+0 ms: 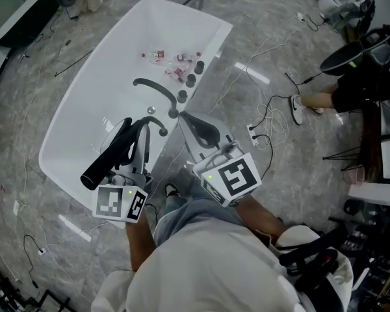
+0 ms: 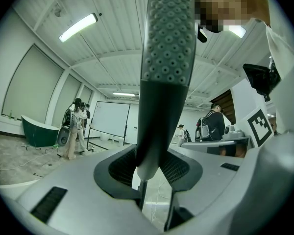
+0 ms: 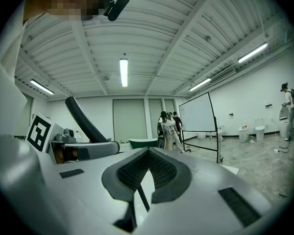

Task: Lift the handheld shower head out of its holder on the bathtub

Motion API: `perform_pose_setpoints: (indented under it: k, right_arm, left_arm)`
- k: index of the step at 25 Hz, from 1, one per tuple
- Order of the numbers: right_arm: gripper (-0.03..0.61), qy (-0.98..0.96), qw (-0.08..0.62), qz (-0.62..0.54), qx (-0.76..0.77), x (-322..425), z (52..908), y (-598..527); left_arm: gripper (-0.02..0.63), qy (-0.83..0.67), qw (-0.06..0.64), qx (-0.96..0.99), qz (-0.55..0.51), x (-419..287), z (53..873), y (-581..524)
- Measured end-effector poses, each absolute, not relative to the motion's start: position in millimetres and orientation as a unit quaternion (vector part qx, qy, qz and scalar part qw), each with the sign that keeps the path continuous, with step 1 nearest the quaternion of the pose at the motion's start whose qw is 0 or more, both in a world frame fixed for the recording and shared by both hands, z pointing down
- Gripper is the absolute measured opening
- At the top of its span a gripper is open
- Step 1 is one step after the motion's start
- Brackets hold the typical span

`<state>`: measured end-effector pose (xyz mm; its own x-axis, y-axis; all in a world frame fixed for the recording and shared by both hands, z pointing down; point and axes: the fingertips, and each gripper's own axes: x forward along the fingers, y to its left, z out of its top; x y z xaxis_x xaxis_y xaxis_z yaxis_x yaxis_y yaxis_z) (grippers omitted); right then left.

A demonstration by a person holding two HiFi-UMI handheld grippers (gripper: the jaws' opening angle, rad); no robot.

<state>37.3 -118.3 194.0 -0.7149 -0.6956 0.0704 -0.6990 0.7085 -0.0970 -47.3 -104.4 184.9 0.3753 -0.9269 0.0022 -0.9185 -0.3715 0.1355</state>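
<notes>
The dark handheld shower head [image 1: 109, 156] is up out of the white bathtub [image 1: 78, 109], clear of the rim. My left gripper [image 1: 132, 130] is shut on its handle. In the left gripper view the shower head [image 2: 167, 48] rises straight from between the pads, its dimpled face showing and its lower end pinched by both jaws. My right gripper [image 1: 184, 118] hovers over the tub rim by the round holder [image 1: 173, 114], apart from it. In the right gripper view its pads [image 3: 159, 168] meet at the tip with nothing between them.
A dark curved spout [image 1: 157, 88] and round knobs [image 1: 182, 96] sit on the tub's right rim. Several small bottles [image 1: 175, 64] lie in the tub. Cables [image 1: 268, 119] and a power strip [image 1: 251, 131] lie on the floor to the right, beside a seated person's shoe [image 1: 298, 109].
</notes>
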Motion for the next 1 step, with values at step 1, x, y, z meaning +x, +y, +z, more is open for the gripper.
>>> perform_pose_setpoints:
  k: [1]
  right_arm:
    - [0.017, -0.924, 0.015, 0.058, 0.377, 37.0, 195.2, -119.0]
  left_arm:
    - [0.149, -0.558, 0.057, 0.827, -0.038, -47.4, 185.7, -105.4]
